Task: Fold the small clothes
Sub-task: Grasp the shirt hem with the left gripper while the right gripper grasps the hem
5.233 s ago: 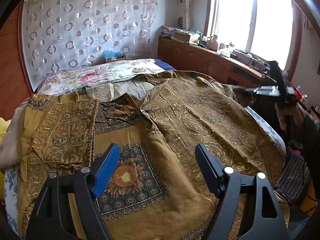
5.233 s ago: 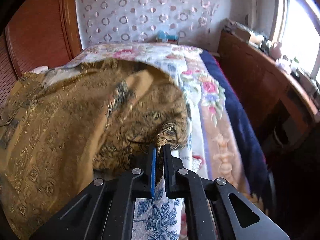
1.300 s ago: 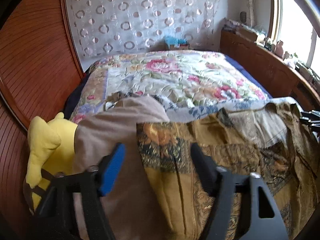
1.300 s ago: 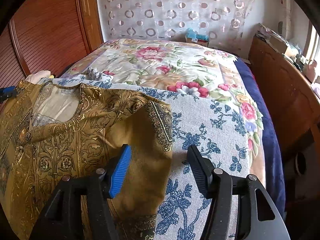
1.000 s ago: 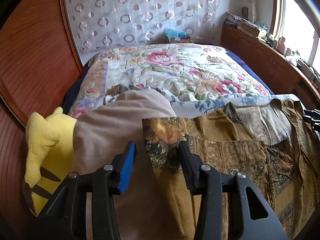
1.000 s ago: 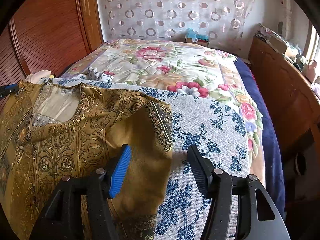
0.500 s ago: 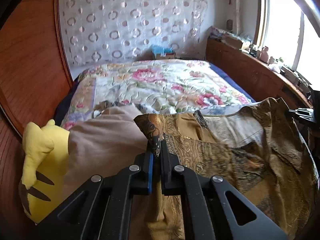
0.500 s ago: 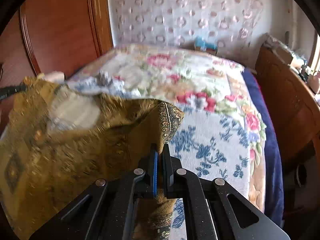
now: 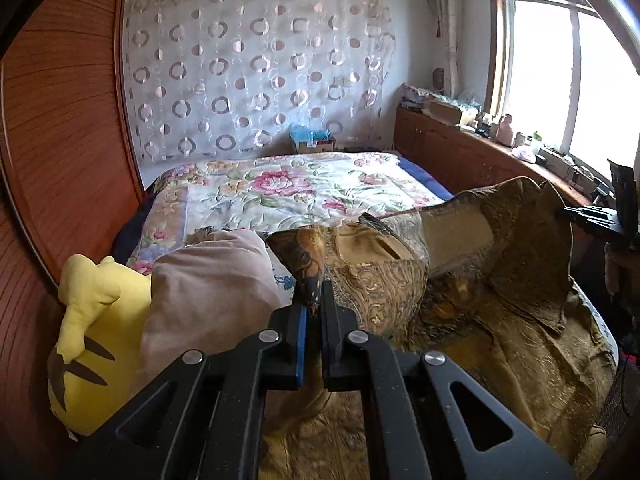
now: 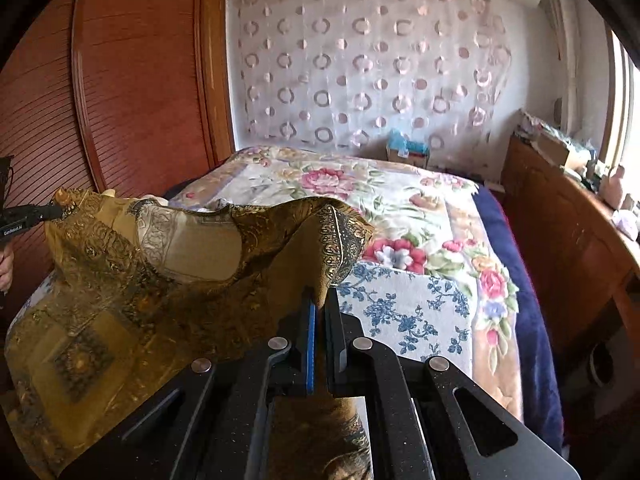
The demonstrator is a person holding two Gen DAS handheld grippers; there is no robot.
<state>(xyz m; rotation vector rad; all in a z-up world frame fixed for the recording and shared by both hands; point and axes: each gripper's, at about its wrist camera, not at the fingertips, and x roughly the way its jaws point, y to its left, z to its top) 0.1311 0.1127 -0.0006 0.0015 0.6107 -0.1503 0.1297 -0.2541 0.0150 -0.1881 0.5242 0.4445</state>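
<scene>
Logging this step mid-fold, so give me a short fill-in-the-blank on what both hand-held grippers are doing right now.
1. The left hand-held gripper is shut on the ____ patterned garment.
2. The right hand-held gripper is ____ on that garment.
3. The plush toy left of the garment is ____.

Missing words: gold; shut; yellow

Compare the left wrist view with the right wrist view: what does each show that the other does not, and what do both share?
Only the left wrist view shows the yellow plush toy with the beige cloth beside it, and the bright window.

Only the right wrist view shows the blue-flowered white sheet lying bare beside the garment.

Both show the golden patterned garment lifted off the bed, pinched at one end by the left gripper and at the other by the right gripper, with the floral quilt and circle-patterned curtain behind.
</scene>
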